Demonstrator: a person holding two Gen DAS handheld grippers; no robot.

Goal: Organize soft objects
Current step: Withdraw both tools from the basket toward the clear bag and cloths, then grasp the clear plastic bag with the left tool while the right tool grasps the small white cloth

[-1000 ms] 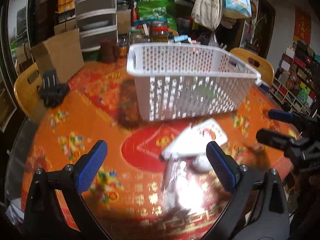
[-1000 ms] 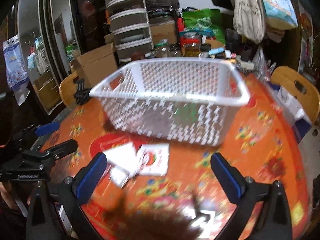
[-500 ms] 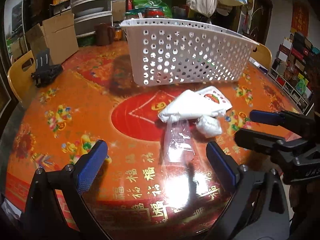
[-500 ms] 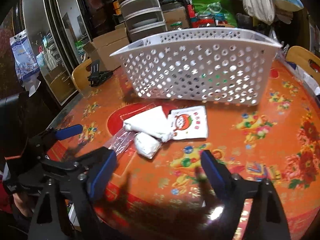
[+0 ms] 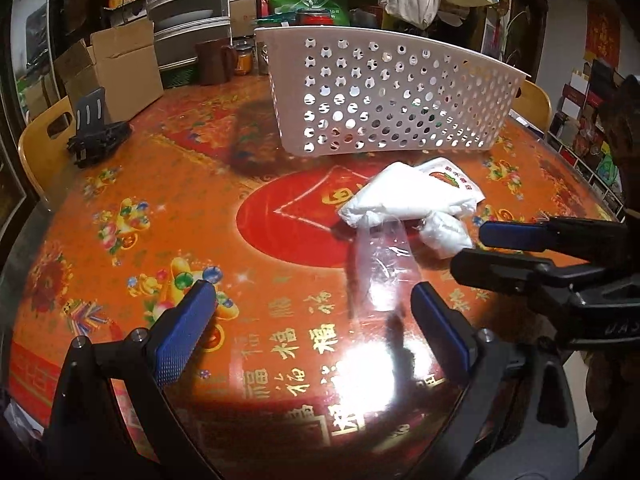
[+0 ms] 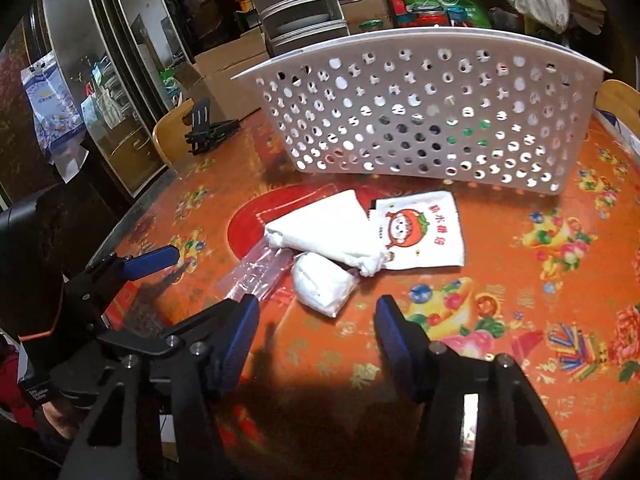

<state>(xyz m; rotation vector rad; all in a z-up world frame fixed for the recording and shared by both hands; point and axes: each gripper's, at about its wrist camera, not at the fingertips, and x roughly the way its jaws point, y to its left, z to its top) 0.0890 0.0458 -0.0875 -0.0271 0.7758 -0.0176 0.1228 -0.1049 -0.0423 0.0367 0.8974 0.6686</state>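
Grippers lower and nearer pile than half second ago. Left gripper point(image 5: 312, 316) spread wide, empty, clear plastic bag point(image 5: 378, 264) lying between its tips. Right gripper point(image 6: 316, 320) spread, slightly narrower than before, empty, small white bundle point(image 6: 322, 282) just ahead. Folded white cloth point(image 6: 324, 232) overlaps printed pouch point(image 6: 420, 232); all unmoved on red table point(image 6: 520, 280), near white basket point(image 6: 432, 120).
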